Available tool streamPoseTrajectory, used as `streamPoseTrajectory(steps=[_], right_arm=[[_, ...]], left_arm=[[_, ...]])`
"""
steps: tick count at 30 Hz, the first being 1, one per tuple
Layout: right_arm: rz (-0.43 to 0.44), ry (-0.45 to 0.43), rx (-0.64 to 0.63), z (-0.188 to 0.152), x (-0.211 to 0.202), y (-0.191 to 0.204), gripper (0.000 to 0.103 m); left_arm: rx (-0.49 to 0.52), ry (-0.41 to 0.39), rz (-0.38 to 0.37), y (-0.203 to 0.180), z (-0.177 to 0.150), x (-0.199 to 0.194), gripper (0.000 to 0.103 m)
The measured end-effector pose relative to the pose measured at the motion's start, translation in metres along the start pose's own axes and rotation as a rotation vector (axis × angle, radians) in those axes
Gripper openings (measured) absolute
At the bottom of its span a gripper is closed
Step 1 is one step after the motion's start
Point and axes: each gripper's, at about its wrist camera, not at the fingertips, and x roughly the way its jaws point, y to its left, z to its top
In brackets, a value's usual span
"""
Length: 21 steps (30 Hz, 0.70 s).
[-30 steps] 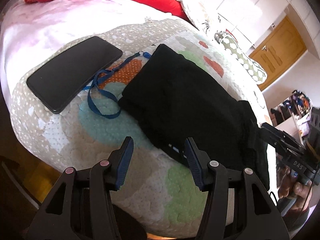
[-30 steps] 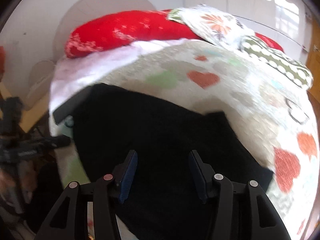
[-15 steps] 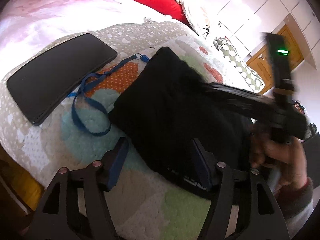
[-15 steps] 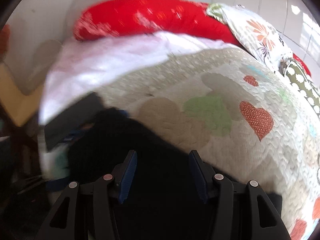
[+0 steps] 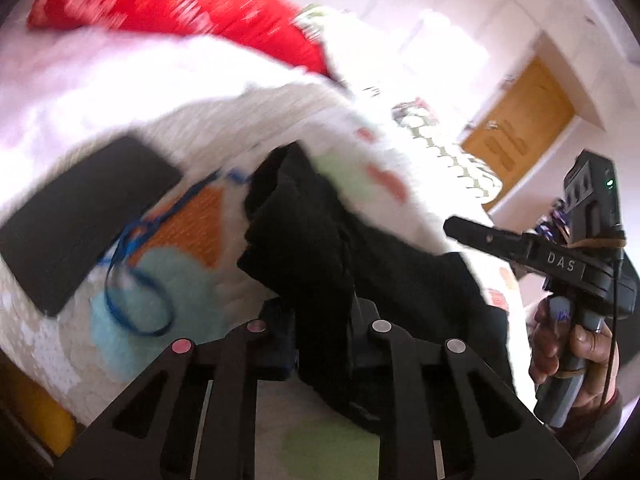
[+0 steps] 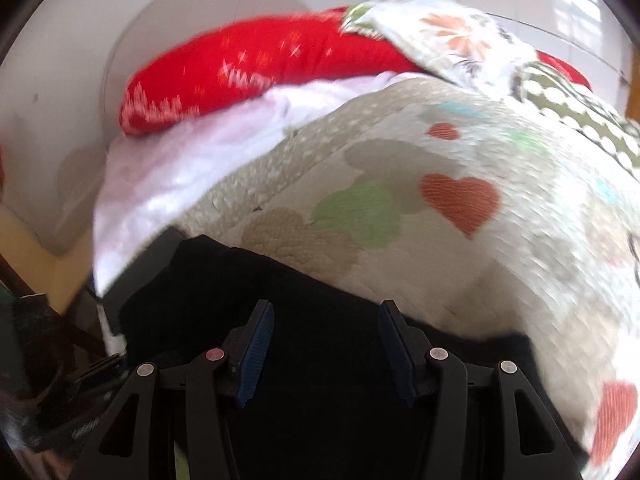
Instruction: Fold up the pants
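The black pants (image 5: 320, 248) lie on the quilted bed. My left gripper (image 5: 322, 332) is shut on their near edge and lifts it, so the cloth bunches up between the fingers. In the right wrist view the pants (image 6: 320, 304) spread dark under my right gripper (image 6: 326, 356), which is open and empty just above them. The right gripper also shows in the left wrist view (image 5: 480, 236), held by a hand at the right, beyond the pants.
A black phone (image 5: 80, 216) and a blue lanyard (image 5: 132, 280) lie on the quilt (image 5: 160, 288) left of the pants. A red pillow (image 6: 256, 64) and patterned pillows (image 6: 460, 40) sit at the bed's head. A wooden door (image 5: 520, 120) is at the far right.
My left gripper has closed on the pants' near edge and lifted it, bunching the cloth. My right gripper has swung over the pants and stays open.
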Motion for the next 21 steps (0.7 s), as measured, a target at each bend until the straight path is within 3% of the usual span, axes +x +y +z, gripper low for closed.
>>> streamPoseTrajectory(steps=[5, 7, 8, 10, 12, 13, 15, 17, 19, 20, 21], right_arm=[[0.06, -0.095, 0.106, -0.025, -0.07, -0.024, 0.053], [0.073, -0.141, 0.159, -0.039, -0.097, -0.037, 0.058], [0.077, -0.164, 0.196, -0.045, -0.107, -0.045, 0.066], [0.106, -0.216, 0.318, -0.065, -0.125, -0.069, 0.076], [0.174, -0.237, 0.427, -0.085, -0.129, -0.092, 0.077], [0.215, -0.239, 0.499, -0.1, -0.125, -0.106, 0.078], [0.253, -0.217, 0.59, -0.118, -0.112, -0.123, 0.078], [0.263, -0.17, 0.649, -0.133, -0.097, -0.134, 0.078], [0.285, -0.163, 0.664, -0.141, -0.092, -0.138, 0.078], [0.3, -0.169, 0.67, -0.142, -0.092, -0.138, 0.078], [0.316, -0.178, 0.676, -0.144, -0.093, -0.139, 0.078]], left_arm=[[0.238, -0.07, -0.108, -0.074, -0.003, -0.02, 0.016], [0.33, -0.044, -0.179, -0.106, -0.014, -0.016, 0.016], [0.36, -0.029, -0.202, -0.118, -0.02, -0.013, 0.016], [0.431, 0.042, -0.271, -0.145, -0.036, 0.006, 0.016], [0.468, 0.114, -0.311, -0.161, -0.051, 0.023, 0.016], [0.499, 0.188, -0.341, -0.17, -0.062, 0.037, 0.016], [0.537, 0.258, -0.311, -0.178, -0.075, 0.051, 0.016], [0.574, 0.265, -0.279, -0.179, -0.08, 0.05, 0.017], [0.574, 0.278, -0.292, -0.174, -0.072, 0.04, 0.023], [0.565, 0.284, -0.306, -0.17, -0.069, 0.036, 0.035], [0.553, 0.291, -0.335, -0.167, -0.064, 0.031, 0.062]])
